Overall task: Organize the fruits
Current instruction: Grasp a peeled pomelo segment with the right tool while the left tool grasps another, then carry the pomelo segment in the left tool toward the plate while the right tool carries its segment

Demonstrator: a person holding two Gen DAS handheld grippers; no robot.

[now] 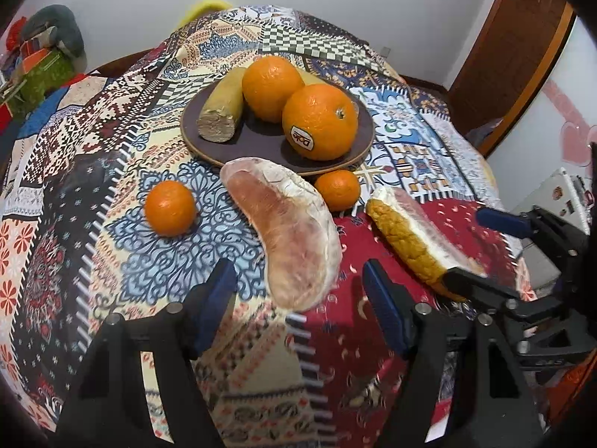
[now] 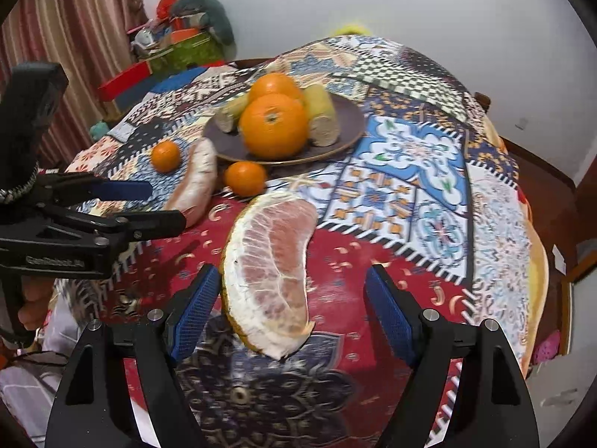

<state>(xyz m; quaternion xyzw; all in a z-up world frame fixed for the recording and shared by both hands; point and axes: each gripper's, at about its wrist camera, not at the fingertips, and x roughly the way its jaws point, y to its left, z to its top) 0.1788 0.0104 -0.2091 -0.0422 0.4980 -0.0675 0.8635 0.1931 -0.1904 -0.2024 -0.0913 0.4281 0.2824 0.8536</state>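
A dark round plate [image 1: 261, 142] [image 2: 347, 119] holds two big oranges [image 1: 320, 121] [image 2: 274, 125] and two banana pieces [image 1: 222, 110] [image 2: 322, 117]. Two small mandarins [image 1: 170, 208] [image 1: 337, 189] lie on the cloth in front of it. A peeled pomelo segment [image 1: 291, 231] [image 2: 196, 183] lies between my left gripper's [image 1: 298, 291] open fingers. A pomelo wedge with yellow rind [image 1: 410, 239] [image 2: 270, 265] lies between my right gripper's [image 2: 291, 306] open fingers. Both grippers are empty.
The round table wears a patchwork cloth [image 1: 93, 171] [image 2: 410, 186]. A cluttered green box [image 2: 179, 48] stands at the back left. A wooden door [image 1: 515, 44] is at the right. The table edge drops off near both grippers.
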